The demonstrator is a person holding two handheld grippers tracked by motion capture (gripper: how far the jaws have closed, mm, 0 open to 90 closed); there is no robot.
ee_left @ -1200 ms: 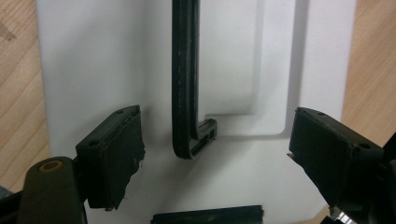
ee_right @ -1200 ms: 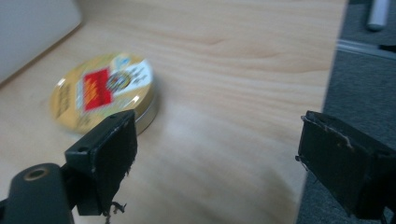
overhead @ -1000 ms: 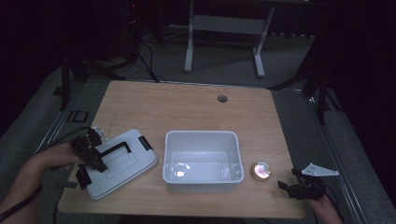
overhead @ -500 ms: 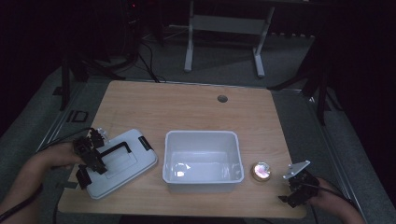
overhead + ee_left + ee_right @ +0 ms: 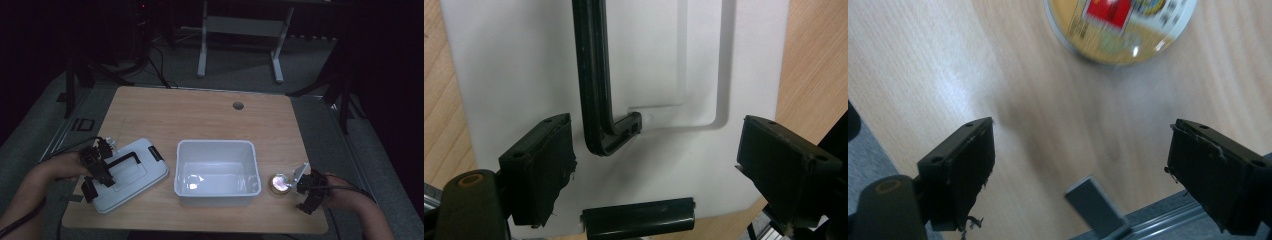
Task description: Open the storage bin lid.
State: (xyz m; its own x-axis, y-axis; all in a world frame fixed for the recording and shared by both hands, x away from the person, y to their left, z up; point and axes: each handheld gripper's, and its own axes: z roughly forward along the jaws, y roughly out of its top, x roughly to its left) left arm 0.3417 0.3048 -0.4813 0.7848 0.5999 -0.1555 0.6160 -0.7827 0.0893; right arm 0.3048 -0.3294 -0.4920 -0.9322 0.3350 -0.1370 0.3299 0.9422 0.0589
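White lid (image 5: 127, 173) with a black handle (image 5: 596, 90) lies flat left of my empty bin (image 5: 217, 171), my left gripper (image 5: 654, 165) spread wide over it, my right gripper (image 5: 1078, 165) gaping near a round tin (image 5: 280, 183).

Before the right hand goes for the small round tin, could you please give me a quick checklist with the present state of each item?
1. Right tool open: ok.
2. Round tin between its jaws: not ok, it lies ahead of them.
3. Tin clear of the white bin: ok, beside it on the table.
4. Bin free to receive: ok, nothing visible inside.
5. Left tool open above the white lid: ok.
6. Lid's black handle gripped: not ok.
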